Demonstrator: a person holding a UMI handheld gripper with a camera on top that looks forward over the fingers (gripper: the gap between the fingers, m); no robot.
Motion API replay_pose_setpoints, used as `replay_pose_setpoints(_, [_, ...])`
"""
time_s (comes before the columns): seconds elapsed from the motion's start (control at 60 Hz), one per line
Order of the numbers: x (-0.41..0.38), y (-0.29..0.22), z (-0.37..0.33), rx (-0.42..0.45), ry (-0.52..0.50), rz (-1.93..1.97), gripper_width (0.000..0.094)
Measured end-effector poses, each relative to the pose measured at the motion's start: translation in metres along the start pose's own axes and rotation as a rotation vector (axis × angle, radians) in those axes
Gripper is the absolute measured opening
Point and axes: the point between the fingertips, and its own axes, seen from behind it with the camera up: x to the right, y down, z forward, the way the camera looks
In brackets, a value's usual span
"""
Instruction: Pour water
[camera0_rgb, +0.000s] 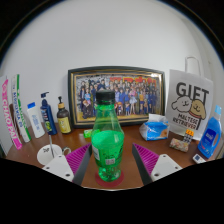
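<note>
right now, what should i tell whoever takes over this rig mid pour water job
Gripper: open, the green plastic bottle with black cap stands upright between the pink-padded fingers, gaps visible at both sides.
Bottle rests on the brown wooden table, in front of the framed group photo; a white cup sits beside the fingers.
Done: approach. Left: grasp, uncap, pour.

Even indoor light, fairly bright; glare on green bottle (107, 140); strong fisheye bend at edges; mild softness throughout.
</note>
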Motion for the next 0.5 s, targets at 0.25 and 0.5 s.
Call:
replay_pose_setpoints(0.25, [-0.019,-0.016,-0.087,-0.099,0.051,0.044,0.0855])
replay_pose_setpoints(0.5, [-0.070,-0.027,-0.226,-0.198,0.110,0.010,0.0852])
